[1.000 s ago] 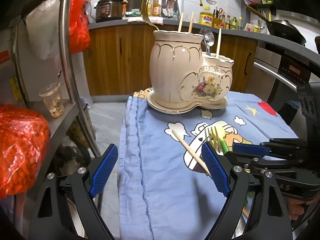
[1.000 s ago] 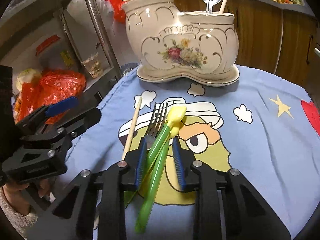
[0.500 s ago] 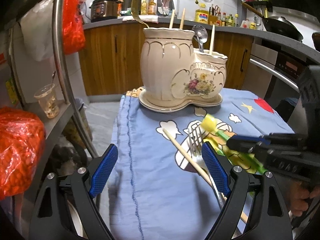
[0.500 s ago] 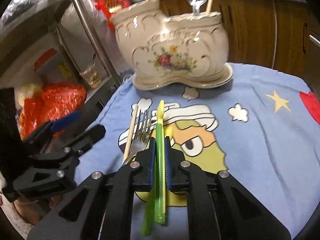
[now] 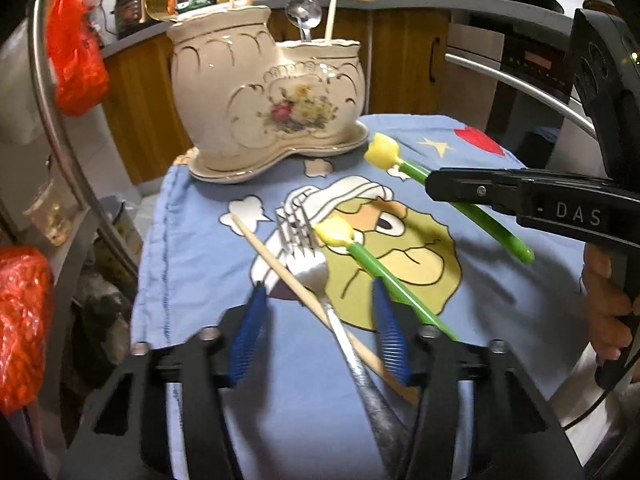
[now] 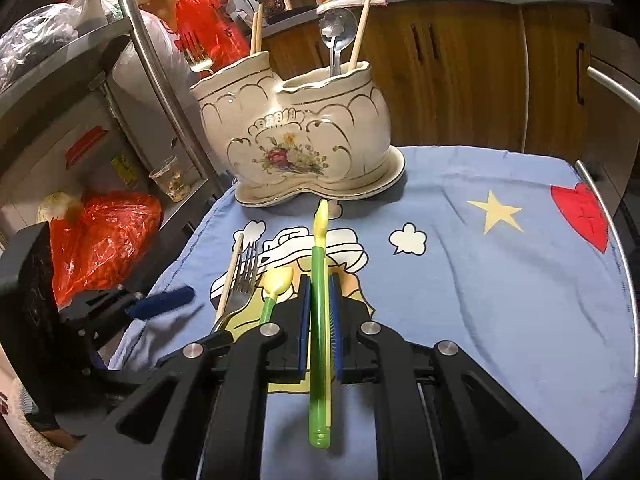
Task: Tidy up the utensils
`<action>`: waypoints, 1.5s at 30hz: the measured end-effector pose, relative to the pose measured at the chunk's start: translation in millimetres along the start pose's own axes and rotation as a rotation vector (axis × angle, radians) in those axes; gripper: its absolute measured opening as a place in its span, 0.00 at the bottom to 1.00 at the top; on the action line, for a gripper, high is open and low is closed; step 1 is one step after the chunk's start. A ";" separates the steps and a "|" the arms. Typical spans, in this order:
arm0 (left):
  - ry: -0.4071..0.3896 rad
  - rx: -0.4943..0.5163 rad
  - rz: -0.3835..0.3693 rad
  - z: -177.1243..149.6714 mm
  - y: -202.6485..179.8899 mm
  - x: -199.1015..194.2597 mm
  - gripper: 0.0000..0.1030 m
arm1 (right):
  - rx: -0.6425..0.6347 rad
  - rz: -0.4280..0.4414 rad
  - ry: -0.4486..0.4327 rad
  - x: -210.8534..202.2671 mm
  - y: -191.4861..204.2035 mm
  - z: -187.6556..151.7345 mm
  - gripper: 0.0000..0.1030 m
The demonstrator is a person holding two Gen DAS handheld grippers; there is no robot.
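The right claw point(image 6: 319, 320) clamps a green spoon point(image 6: 319, 300) lifted off the tabletop point(image 6: 500, 300); next it needs tipping into the ceramic holder point(image 6: 296, 136). The left claw point(image 5: 316, 332) is closing around the fork point(image 5: 316, 280) and chopstick point(image 5: 276, 268), not yet gripping.

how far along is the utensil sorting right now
Done: the ceramic holder already has a gold fork, a spoon and chopsticks standing in it. In hand: the right gripper clamps one green-handled spoon. The left gripper is closing around the steel fork and loose chopstick. Left: those and the second green spoon.
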State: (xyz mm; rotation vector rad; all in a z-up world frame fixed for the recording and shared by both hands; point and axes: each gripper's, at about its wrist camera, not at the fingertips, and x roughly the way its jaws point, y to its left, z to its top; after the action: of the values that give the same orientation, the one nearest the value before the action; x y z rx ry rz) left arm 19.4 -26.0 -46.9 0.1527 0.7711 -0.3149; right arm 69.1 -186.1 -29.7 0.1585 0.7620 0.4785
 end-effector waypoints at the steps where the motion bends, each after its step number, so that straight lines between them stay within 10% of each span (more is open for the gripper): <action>1: 0.004 -0.003 -0.007 -0.1 -0.1 0.1 0.38 | 0.003 0.001 0.000 0.1 -0.1 0.2 0.09; 23: 0.039 -0.030 -0.041 -2.1 7.9 -0.5 0.07 | -0.020 -0.043 0.027 3.0 -0.5 -0.8 0.09; 42: -0.039 -0.067 -0.073 6.8 19.9 -13.4 0.05 | -0.143 -0.133 0.147 34.2 11.2 -8.3 0.24; 45: -0.040 -0.076 -0.077 6.7 23.7 -14.1 0.05 | -0.167 -0.153 0.138 36.3 13.3 -7.0 0.09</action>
State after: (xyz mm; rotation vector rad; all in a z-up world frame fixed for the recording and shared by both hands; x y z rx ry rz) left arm 22.3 -2.3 -31.7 0.0449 0.7490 -0.3598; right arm 82.1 -157.5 -53.4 -0.0888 0.8586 0.4086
